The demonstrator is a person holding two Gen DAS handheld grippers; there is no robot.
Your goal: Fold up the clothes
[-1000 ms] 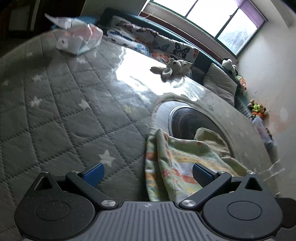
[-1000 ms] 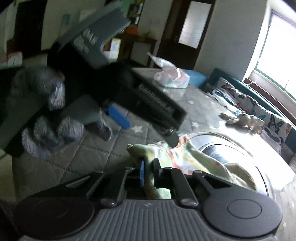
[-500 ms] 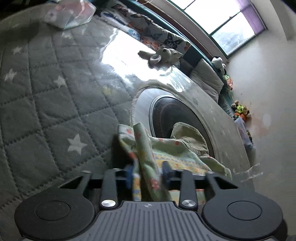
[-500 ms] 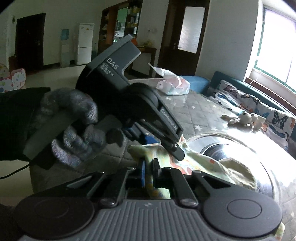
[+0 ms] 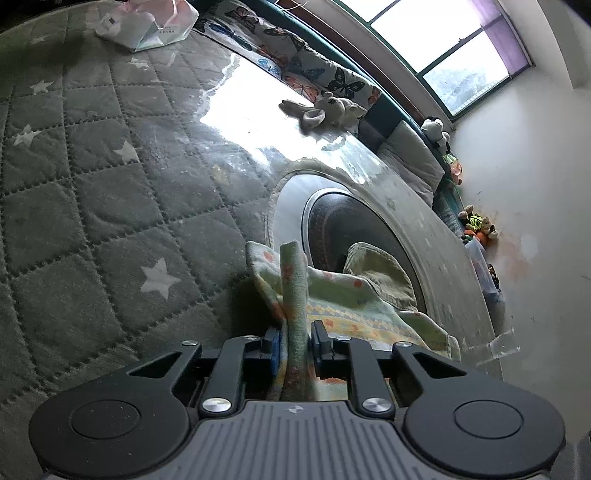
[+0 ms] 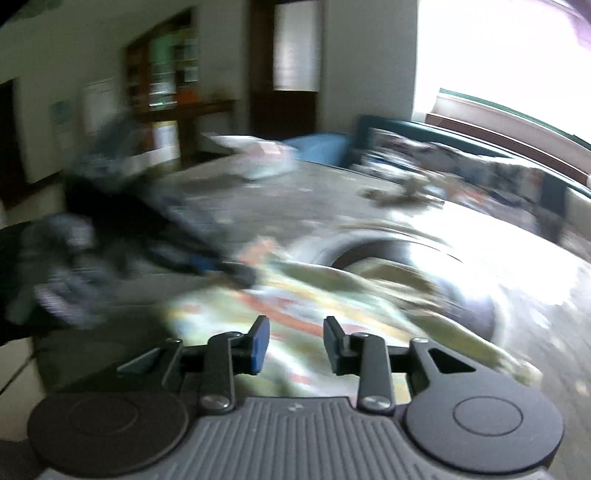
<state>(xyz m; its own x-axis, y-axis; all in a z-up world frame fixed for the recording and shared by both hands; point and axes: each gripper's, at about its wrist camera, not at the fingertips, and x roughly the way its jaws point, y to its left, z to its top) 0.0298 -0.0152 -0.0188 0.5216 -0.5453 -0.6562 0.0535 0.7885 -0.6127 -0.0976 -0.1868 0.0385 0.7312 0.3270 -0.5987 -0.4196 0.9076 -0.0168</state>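
A pale green garment (image 5: 347, 299) with orange and yellow print lies on the grey quilted star mat (image 5: 92, 206), partly over a round dark opening. My left gripper (image 5: 293, 341) is shut on a raised fold of the garment, which stands up between its fingers. In the blurred right wrist view my right gripper (image 6: 295, 343) is open just above the same garment (image 6: 295, 306), with nothing between its fingers. The left gripper and the gloved hand (image 6: 62, 258) holding it show as a dark blur at the left.
A white plastic bag (image 5: 147, 26) lies at the mat's far edge. A plush rabbit (image 5: 325, 110) rests near butterfly-print cushions (image 5: 295, 62) under the window. Small toys (image 5: 476, 225) sit by the right wall. The round dark opening (image 5: 351, 232) has a pale rim.
My left gripper has closed on the garment's fold and lifted it. My right gripper has let go of the cloth and opened; its view is now blurred by motion.
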